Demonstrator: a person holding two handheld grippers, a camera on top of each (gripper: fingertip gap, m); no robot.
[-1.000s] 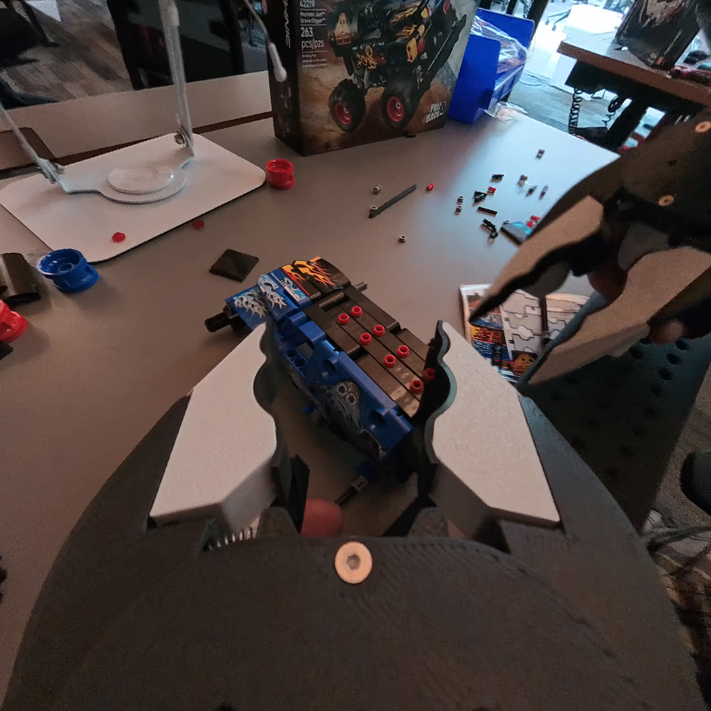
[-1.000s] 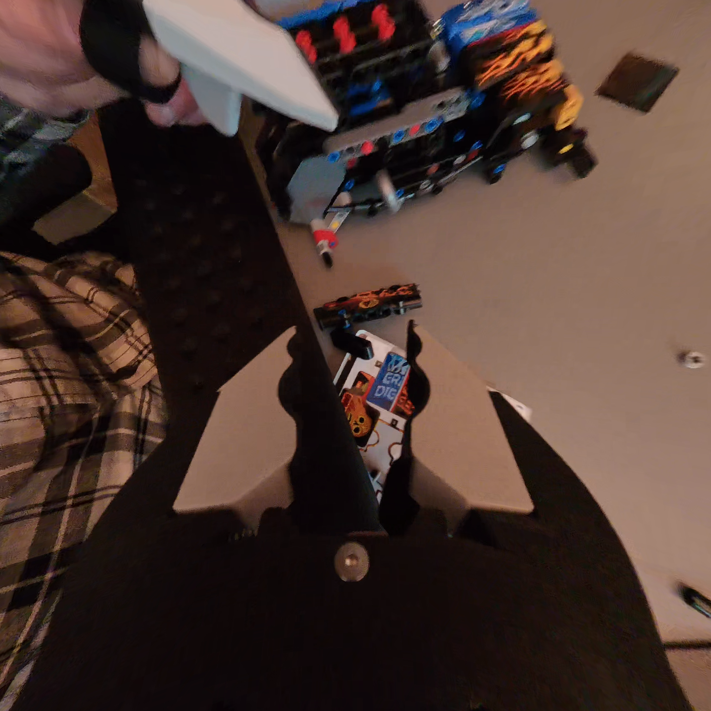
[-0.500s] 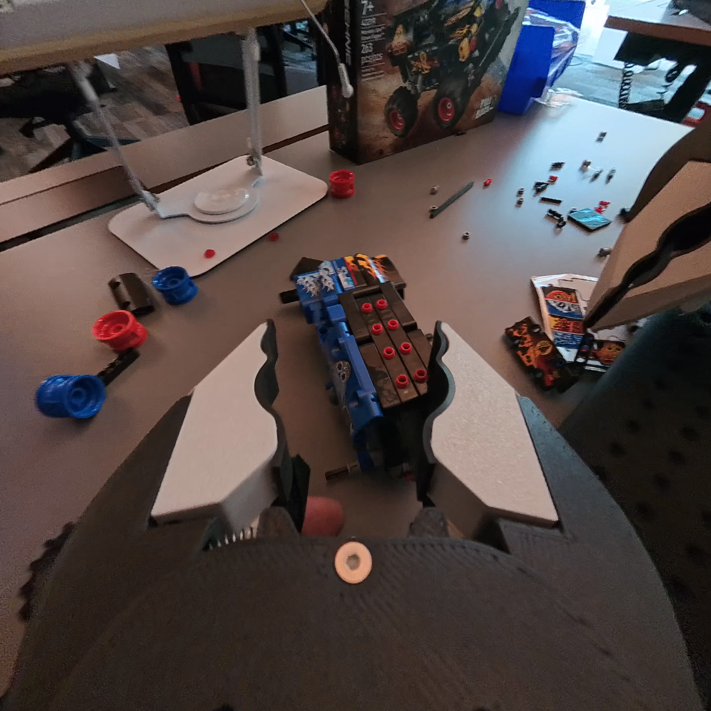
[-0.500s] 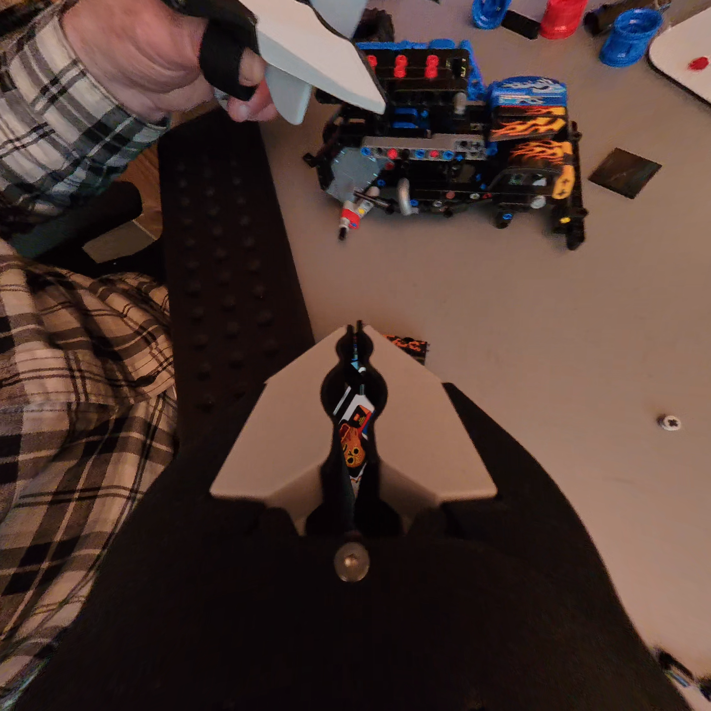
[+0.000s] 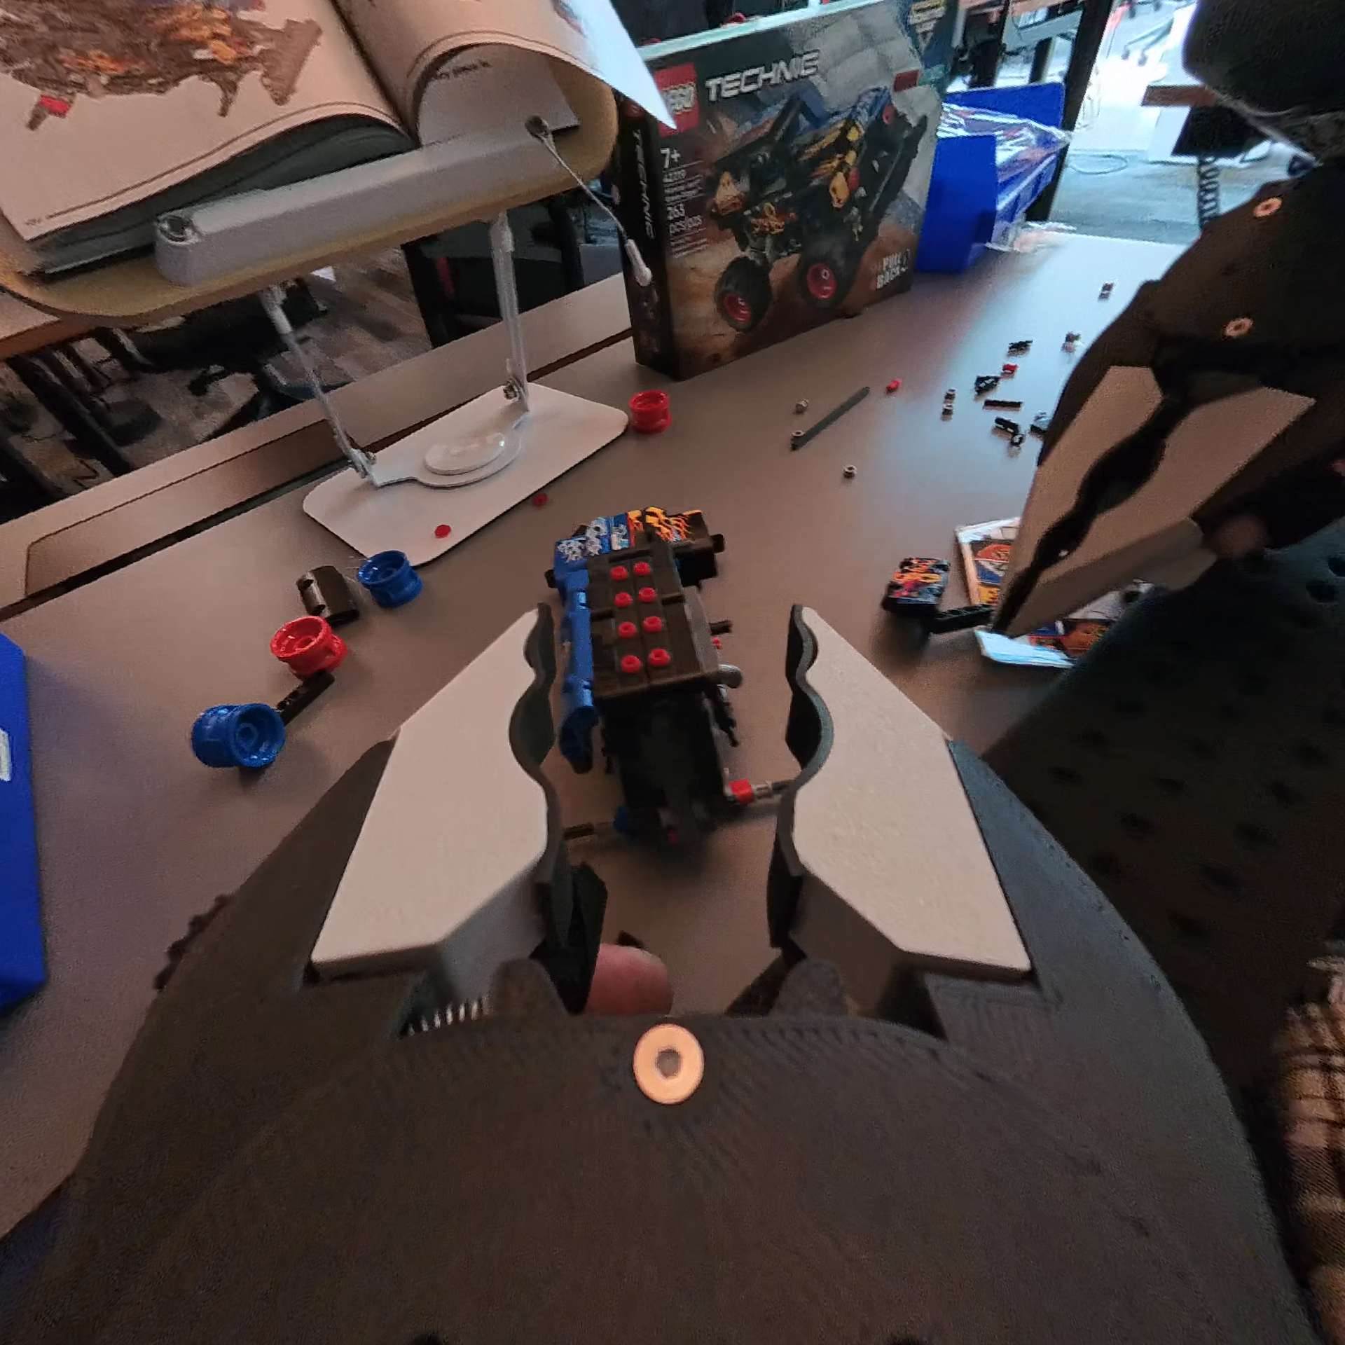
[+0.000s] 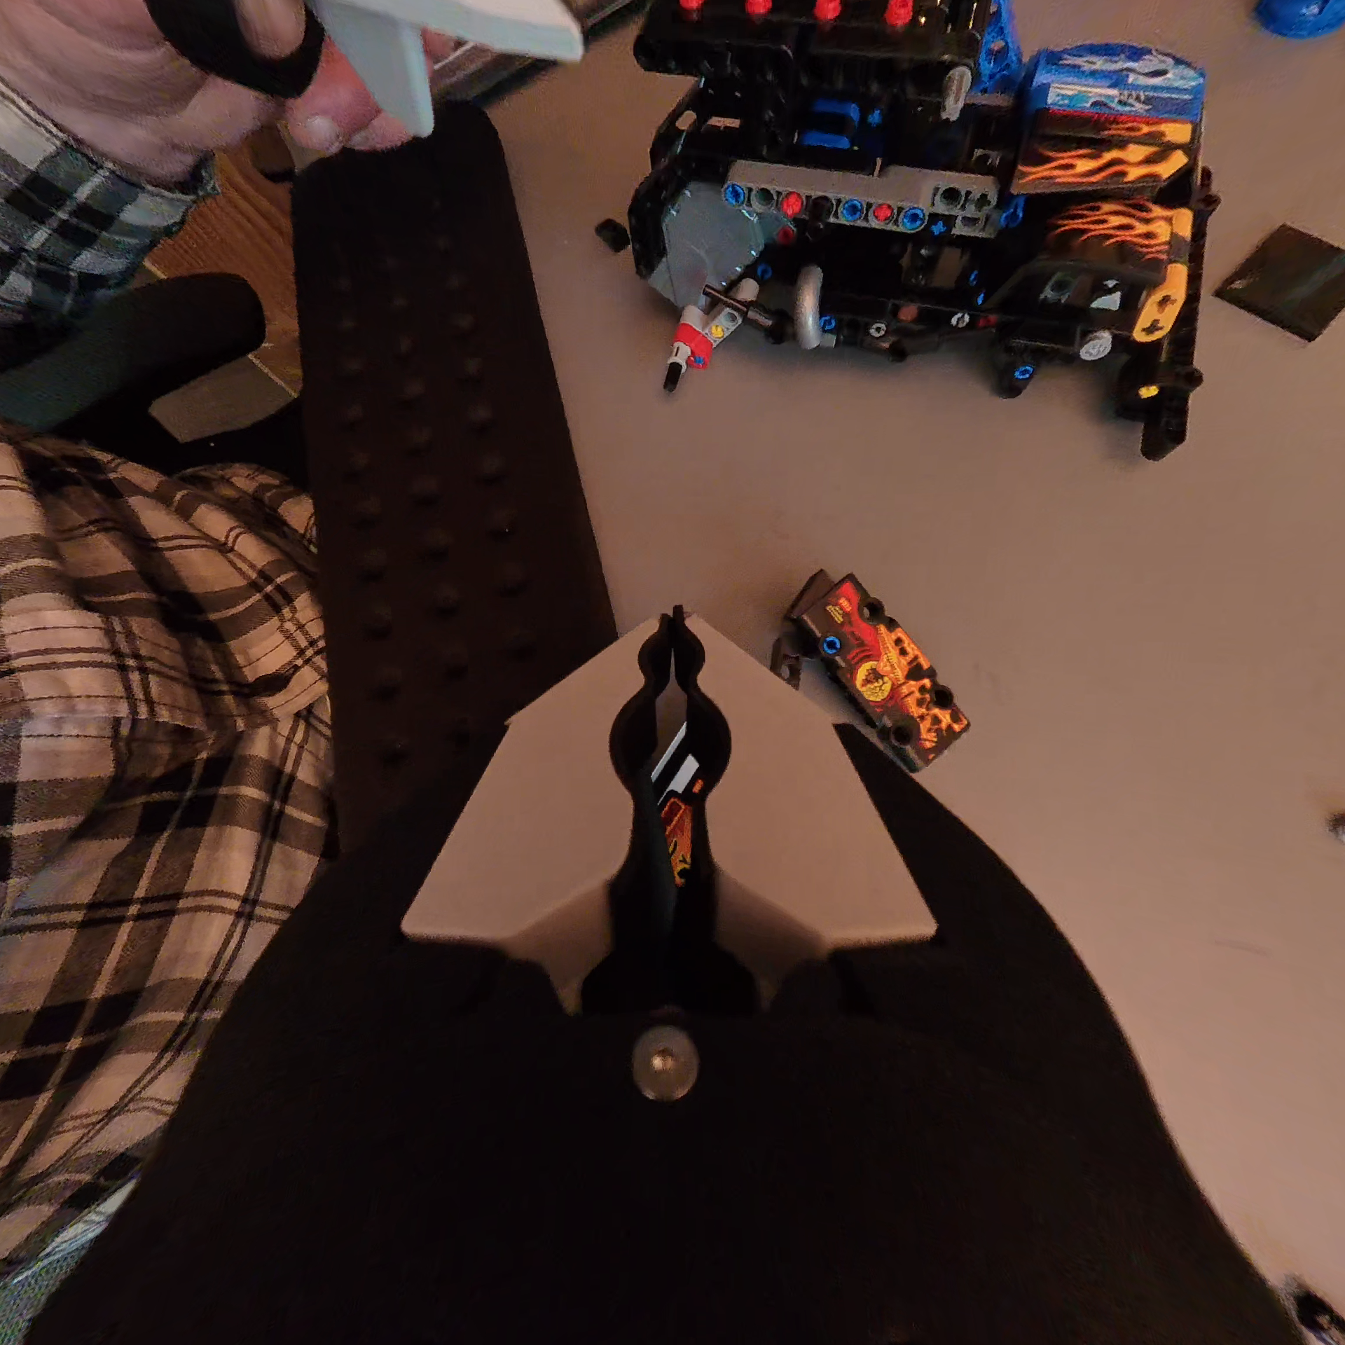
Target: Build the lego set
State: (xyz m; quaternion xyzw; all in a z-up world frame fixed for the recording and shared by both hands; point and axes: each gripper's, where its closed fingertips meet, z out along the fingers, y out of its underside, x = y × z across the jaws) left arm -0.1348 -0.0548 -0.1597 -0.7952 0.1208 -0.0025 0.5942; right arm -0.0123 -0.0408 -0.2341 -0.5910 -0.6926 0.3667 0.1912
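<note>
The part-built lego truck (image 5: 640, 633), black and blue with red pins and flame panels, lies on the grey table; it also shows in the right wrist view (image 6: 910, 211). My left gripper (image 5: 669, 619) is open and empty, held above and just short of the truck's near end. My right gripper (image 6: 677, 619) is shut on the sticker sheet (image 6: 673, 800) at the table's right edge; it also shows in the left wrist view (image 5: 1012, 619). A loose black panel with flames (image 6: 881, 691) lies just right of the right gripper's tips.
Blue wheel hubs (image 5: 236, 735) and red ones (image 5: 306, 644) lie left of the truck. A book stand (image 5: 466, 451) with an open booklet, the set's box (image 5: 779, 204) and small loose parts (image 5: 1004, 407) are farther back. A black studded plate (image 6: 437, 437) borders the table's near edge.
My left gripper has let go of the truck, opened and drawn back and up. My right gripper has closed on the sticker sheet.
</note>
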